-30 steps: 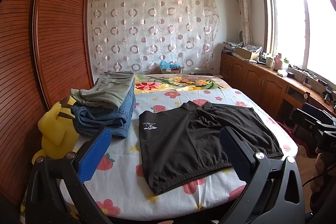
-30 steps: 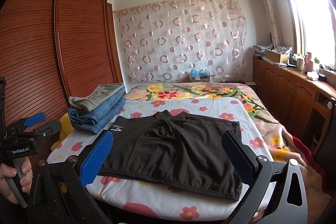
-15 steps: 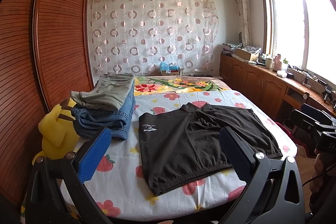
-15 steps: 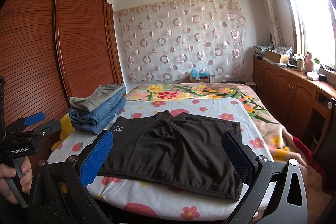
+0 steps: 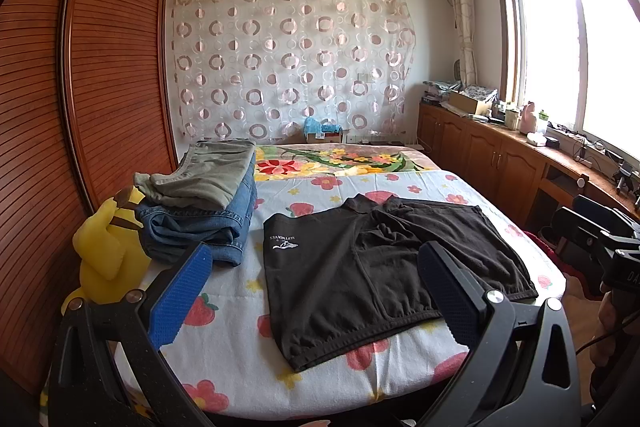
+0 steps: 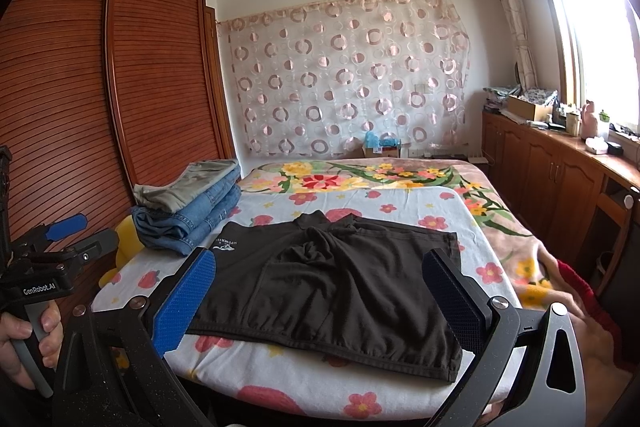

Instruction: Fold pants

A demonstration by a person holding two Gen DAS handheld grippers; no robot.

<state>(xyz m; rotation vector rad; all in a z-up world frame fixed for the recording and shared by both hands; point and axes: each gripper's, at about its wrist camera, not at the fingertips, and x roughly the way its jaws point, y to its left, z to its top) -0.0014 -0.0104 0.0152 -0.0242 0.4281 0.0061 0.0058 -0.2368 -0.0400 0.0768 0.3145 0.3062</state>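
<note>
Fingers of left gripper [image 5: 316,295] and right gripper [image 6: 320,301] spread wide, both empty, hovering short of the bed's [image 5: 240,339] near edge. Folded jeans stack [image 5: 200,223] at left edge; black shorts [image 5: 372,267] flat, unfolded, along near edge.

The yellow plush toy [image 5: 106,259] is half hidden behind the folded jeans [image 5: 200,231]; its face cannot be seen.

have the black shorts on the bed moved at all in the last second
No. In the left wrist view the black shorts lie flat in the same place, with the same gap to the folded jeans stack; neither gripper touches them.
</note>
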